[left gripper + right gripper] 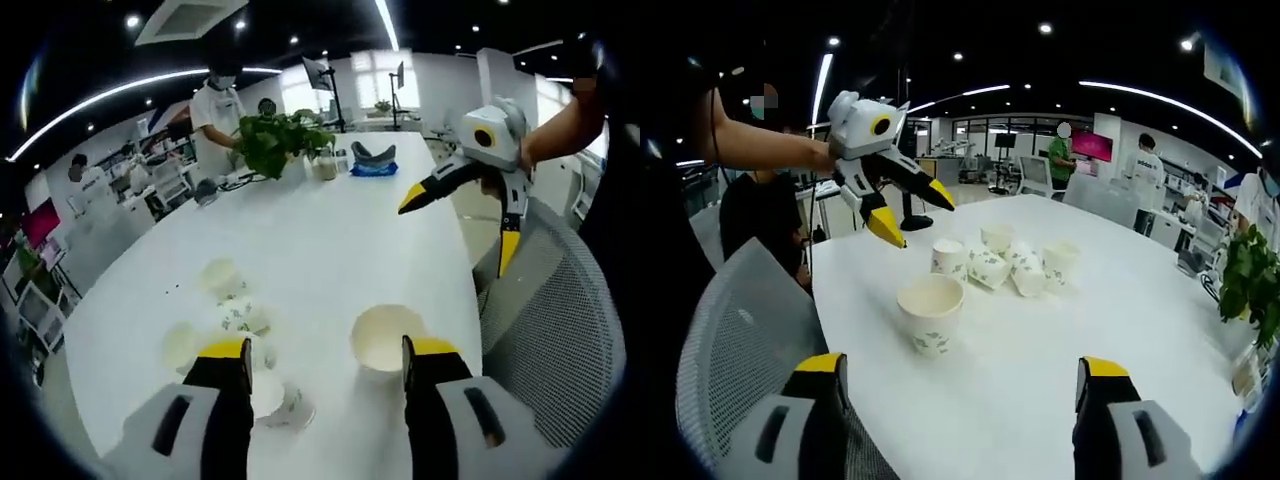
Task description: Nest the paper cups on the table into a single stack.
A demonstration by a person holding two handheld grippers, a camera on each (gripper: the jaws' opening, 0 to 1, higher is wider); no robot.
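Nearest in the right gripper view: a single paper cup, upright, mouth open, standing apart from the rest near the table edge by a mesh chair. The left gripper view has it as well, just ahead of that gripper's jaws.

Beyond it, a loose cluster of cups, some upright, at least two tipped on their sides and touching. In the left gripper view the same cluster lies left of the lone cup.

Handling, as a judgement: thin paper, very light, easily crushed and easily knocked over. Best taken by the wall just below the rolled rim, with a gentle squeeze; the tipped ones need righting first.

Right gripper: jaws spread wide, nothing between them, held low over the near table edge, pointing at the lone cup. It also shows in the left gripper view, raised above the far side of the table, jaws apart.

Left gripper: jaws wide, empty, low over the table. In the right gripper view it hangs above the cluster, tips angled down, held on an outstretched arm.

Far end: a potted plant and people standing.
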